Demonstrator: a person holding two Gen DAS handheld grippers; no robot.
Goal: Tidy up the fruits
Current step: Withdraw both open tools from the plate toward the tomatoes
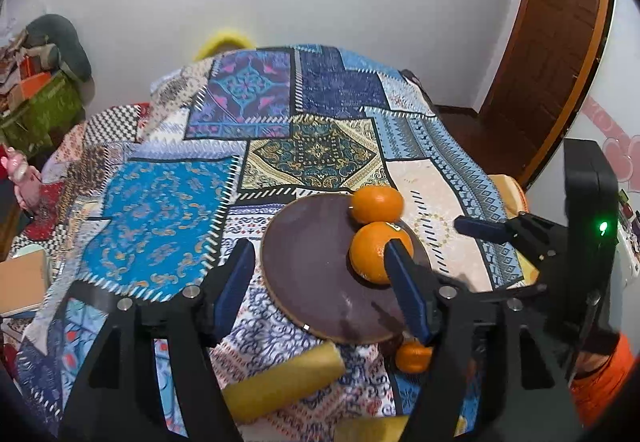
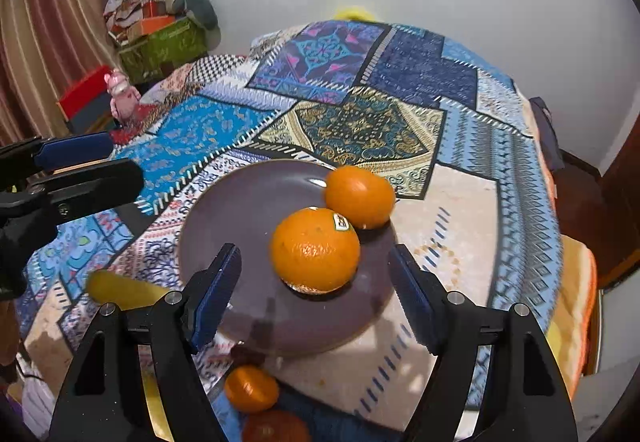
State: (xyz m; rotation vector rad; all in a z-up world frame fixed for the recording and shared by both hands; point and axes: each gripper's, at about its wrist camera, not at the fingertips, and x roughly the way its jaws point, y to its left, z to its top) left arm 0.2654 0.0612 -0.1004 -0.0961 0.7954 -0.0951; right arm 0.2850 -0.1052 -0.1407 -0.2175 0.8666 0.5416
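Round shiny plate (image 2: 224, 226): dark purple-brown, thin tan rim. On the plate, two round oranges: bright orange, the nearer one (image 2: 316, 250) with a small sticker. Under the plate, patchwork cloth (image 2: 192, 134): blue, navy, cream and gold patches, swirls and zigzags. Near the plate, gripper pads (image 2: 218, 296): dark blue on black.

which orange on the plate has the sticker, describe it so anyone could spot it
On the patchwork-covered table sits a round dark purple plate holding two oranges. The stickered orange is the nearer one, towards the plate's middle. Unlike the plain orange at the far rim, it bears a small label on top.
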